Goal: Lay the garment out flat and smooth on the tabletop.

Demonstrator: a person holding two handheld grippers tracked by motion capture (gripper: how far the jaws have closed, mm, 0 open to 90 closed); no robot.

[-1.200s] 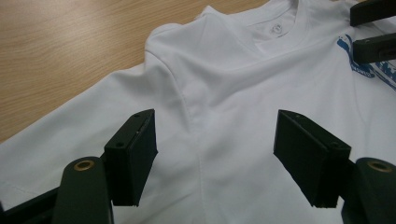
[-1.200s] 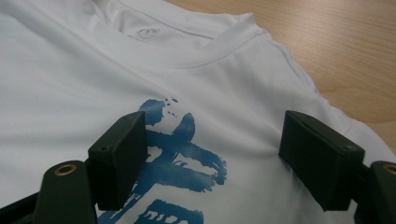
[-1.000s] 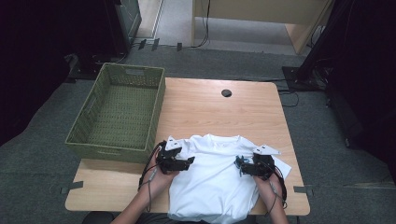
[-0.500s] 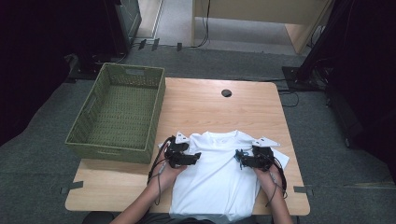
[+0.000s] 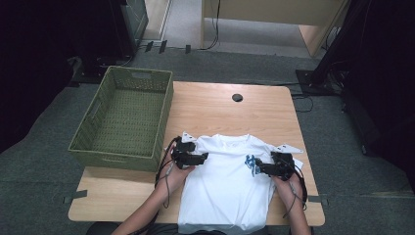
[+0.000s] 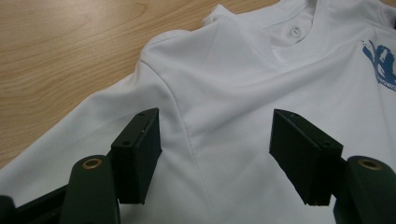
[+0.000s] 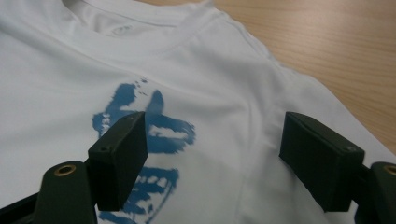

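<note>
**Both tongs gaping over the shoulders of a white T-shirt**

A white T-shirt (image 5: 227, 186) lies flat on the near half of the wooden surface (image 5: 235, 117), collar away from the person, hem at the near edge; a blue print (image 7: 144, 140) marks its chest on the person's right; the left tongs (image 6: 215, 154) hang over the left shoulder seam, jaws wide apart with cloth below and nothing pinched; the right tongs (image 7: 212, 158) stand equally wide over the other shoulder, one jaw above the blue print, gripping nothing; a green woven basket (image 5: 125, 117) sits at the left of the surface, just beside the shirt's sleeve.
</note>
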